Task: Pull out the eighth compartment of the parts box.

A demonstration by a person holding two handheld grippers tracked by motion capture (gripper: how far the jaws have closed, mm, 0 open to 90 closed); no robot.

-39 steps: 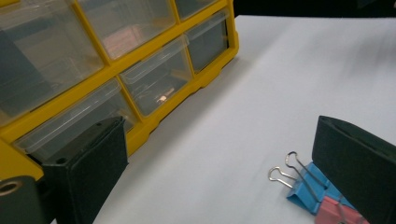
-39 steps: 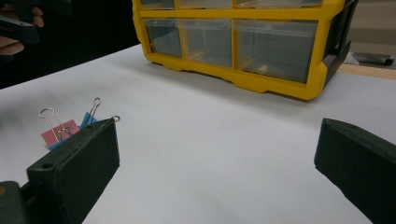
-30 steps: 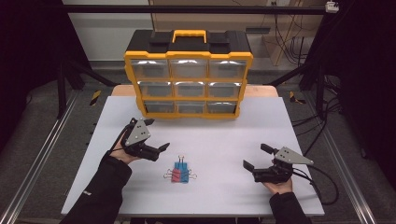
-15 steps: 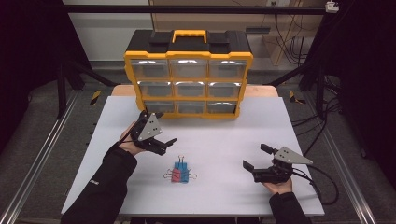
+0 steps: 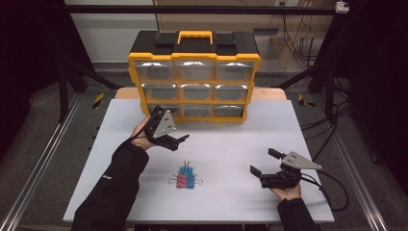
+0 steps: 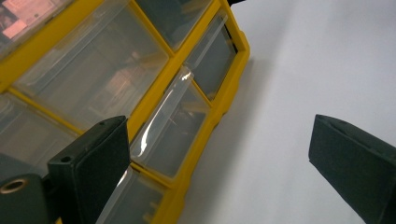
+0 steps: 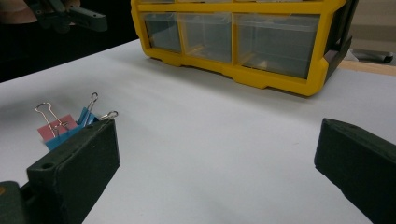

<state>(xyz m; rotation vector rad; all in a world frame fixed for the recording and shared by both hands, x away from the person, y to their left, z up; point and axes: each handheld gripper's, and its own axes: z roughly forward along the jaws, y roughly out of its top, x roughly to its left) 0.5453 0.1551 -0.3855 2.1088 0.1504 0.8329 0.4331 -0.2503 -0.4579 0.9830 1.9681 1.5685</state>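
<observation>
Right in front of the left gripper [image 5: 174, 140] sits the yellow drawer organizer [image 5: 194, 77], and its fingers are spread wide with nothing between them, hovering just off the bottom-left drawer [image 5: 160, 110]. From the left gripper view you can see one finger [image 6: 91, 165] overlapping the clear drawer fronts while the other is over bare white surface [image 5: 226, 144]. Over on the right, the right gripper [image 5: 263, 162] is parked low on the surface, fingers also wide open and empty. The little pile of red and blue binder clips [image 5: 185, 179] lies between the two grippers, closer to the person than the left fingers, touching neither gripper.
</observation>
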